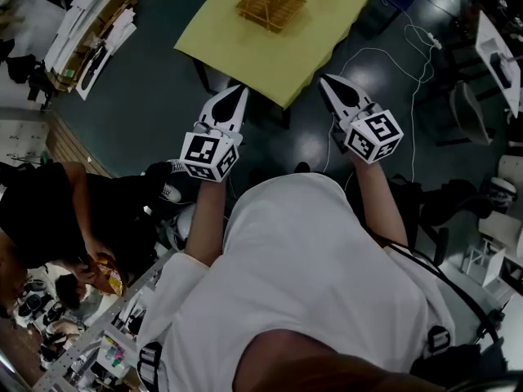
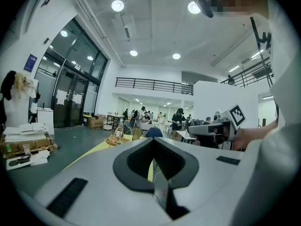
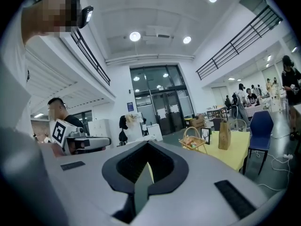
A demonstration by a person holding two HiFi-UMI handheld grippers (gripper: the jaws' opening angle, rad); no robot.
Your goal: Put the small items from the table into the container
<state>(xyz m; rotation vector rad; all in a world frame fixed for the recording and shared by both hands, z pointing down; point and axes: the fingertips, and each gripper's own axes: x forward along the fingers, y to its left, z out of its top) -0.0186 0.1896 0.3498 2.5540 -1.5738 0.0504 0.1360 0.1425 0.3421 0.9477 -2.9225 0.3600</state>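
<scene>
While both hang short of the yellow-topped bench [image 1: 245,51], over dark floor, left claw [image 1: 239,91] & right claw [image 1: 325,81] are each pinched tight w/ nothing between. Open wicker basket w/ hoop handle [image 1: 272,5] sits on the bench, well ahead of both. Small coloured bits inside it, too small to ID. Brown paper bag [image 3: 224,134] stands beside it.
</scene>
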